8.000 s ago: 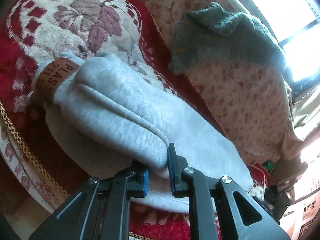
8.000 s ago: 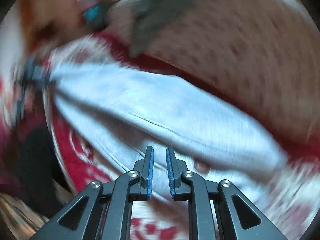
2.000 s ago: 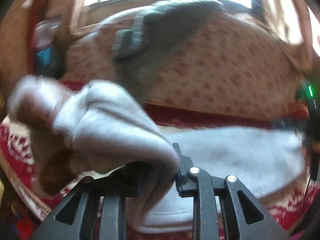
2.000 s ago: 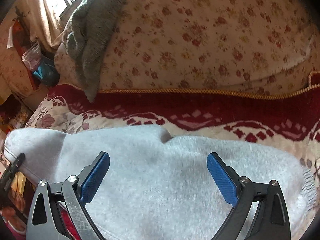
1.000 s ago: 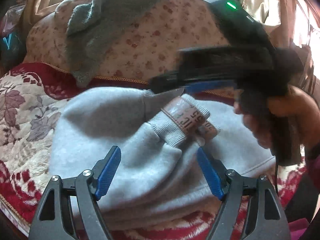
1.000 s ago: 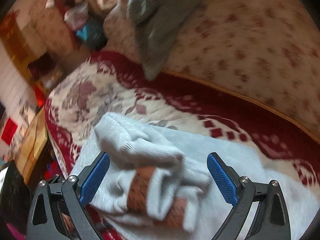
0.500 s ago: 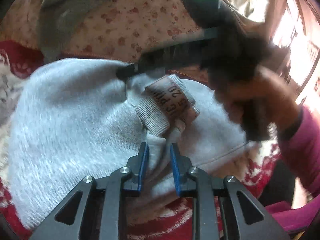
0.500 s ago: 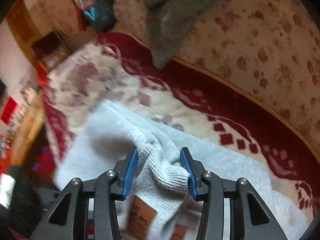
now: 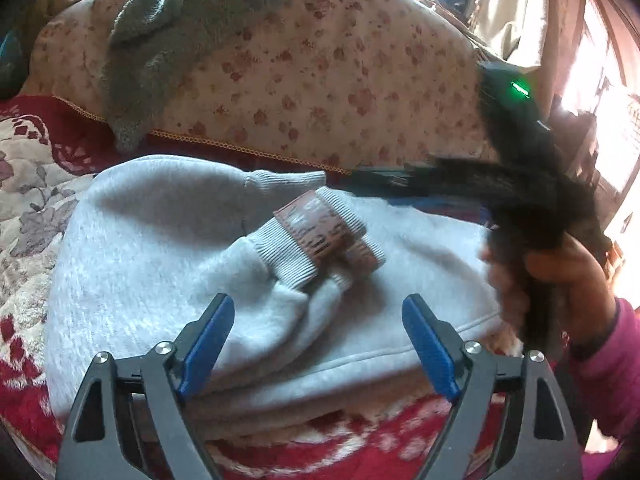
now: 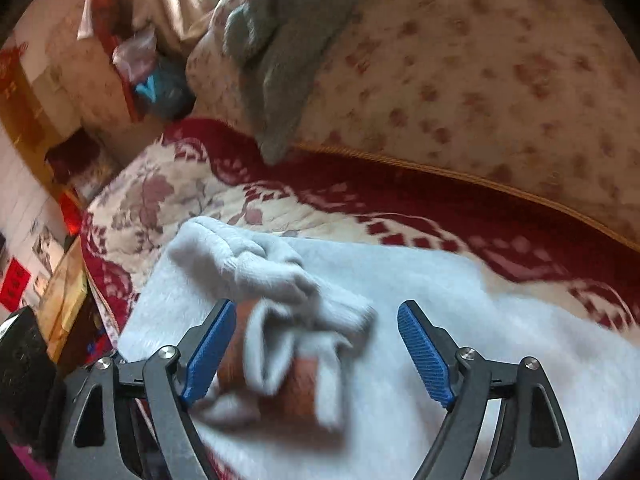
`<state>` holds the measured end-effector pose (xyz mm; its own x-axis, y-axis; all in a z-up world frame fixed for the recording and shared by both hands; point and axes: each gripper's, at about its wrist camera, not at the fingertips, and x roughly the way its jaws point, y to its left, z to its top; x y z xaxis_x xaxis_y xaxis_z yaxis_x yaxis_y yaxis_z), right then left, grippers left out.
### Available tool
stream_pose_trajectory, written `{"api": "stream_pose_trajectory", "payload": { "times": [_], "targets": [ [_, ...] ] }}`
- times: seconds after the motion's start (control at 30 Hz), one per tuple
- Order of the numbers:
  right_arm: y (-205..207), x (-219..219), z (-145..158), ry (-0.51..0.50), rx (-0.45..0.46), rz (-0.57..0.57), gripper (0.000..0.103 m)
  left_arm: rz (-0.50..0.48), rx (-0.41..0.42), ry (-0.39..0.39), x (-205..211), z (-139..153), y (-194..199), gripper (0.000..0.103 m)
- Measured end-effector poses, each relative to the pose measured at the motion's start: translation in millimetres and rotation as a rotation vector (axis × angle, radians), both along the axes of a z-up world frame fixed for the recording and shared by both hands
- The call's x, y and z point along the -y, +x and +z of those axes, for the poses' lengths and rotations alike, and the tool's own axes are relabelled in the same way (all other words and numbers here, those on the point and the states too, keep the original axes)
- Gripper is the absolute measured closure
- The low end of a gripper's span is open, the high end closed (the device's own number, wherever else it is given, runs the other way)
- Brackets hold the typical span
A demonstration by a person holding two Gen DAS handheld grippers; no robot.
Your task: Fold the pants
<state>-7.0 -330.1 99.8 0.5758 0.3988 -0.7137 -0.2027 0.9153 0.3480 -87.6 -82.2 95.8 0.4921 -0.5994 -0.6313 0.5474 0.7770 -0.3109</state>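
Left wrist view: both the left gripper [image 9: 318, 344] and right gripper [image 10: 312, 354] have just sprung apart, releasing the folded pants [image 9: 152, 236], cuffs [image 9: 320, 236] on top.

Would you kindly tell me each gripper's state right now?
Left gripper: open, holding nothing, above the pants.
Right gripper: open, holding nothing.

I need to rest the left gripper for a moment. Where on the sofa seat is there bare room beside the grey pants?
Bare room: the floral red-and-cream seat cover left of the folded grey sweatpants, and the red strip between the pants and the floral back cushion. The grey knitted garment hangs onto that strip's left end. Crowded: the cuffs mid-pile and the right gripper side.
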Motion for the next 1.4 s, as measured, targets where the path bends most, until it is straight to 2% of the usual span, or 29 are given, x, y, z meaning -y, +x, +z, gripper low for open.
{"api": "stream_pose_trajectory", "payload": {
  "times": [0.07, 0.3, 0.47, 0.67, 0.77, 0.9, 1.07, 1.17, 1.23, 1.4],
  "targets": [
    [-21, 19, 5, 0.019, 0.002, -0.042, 0.014, 0.024, 0.001, 0.024, 7, 3, 0, 0.018],
    [-98, 73, 12, 0.062, 0.007, -0.158, 0.008, 0.019, -0.007, 0.012, 31, 14, 2, 0.018],
    [-142, 102, 0, 0.138, -0.034, -0.218, 0.006, -0.036, 0.011, 0.036, 59, 20, 1, 0.018],
    [-190, 130, -17, 0.132, -0.068, -0.289, 0.003, -0.107, -0.009, 0.037, 89, 21, 4, 0.017],
    [-201, 141, -27, 0.109, -0.094, -0.327, 0.003, -0.151, -0.042, 0.027, 107, 19, 12, 0.013],
    [-205, 162, -43, 0.203, -0.124, -0.368, 0.003, -0.211, -0.079, 0.035, 133, 17, 26, 0.011],
    [-198, 174, -57, 0.262, -0.139, -0.402, 0.003, -0.292, -0.126, 0.007, 166, 18, 46, 0.011],
    [-197, 178, -64, 0.307, -0.139, -0.411, 0.002, -0.346, -0.154, -0.002, 187, 17, 57, 0.006],
    [-194, 180, -68, 0.336, -0.132, -0.416, 0.002, -0.394, -0.168, 0.025, 207, 14, 65, 0.006],
    [-185, 183, -71, 0.323, -0.057, -0.432, 0.002, -0.493, -0.158, 0.121, 254, 7, 78, 0.006]
  ]
}}
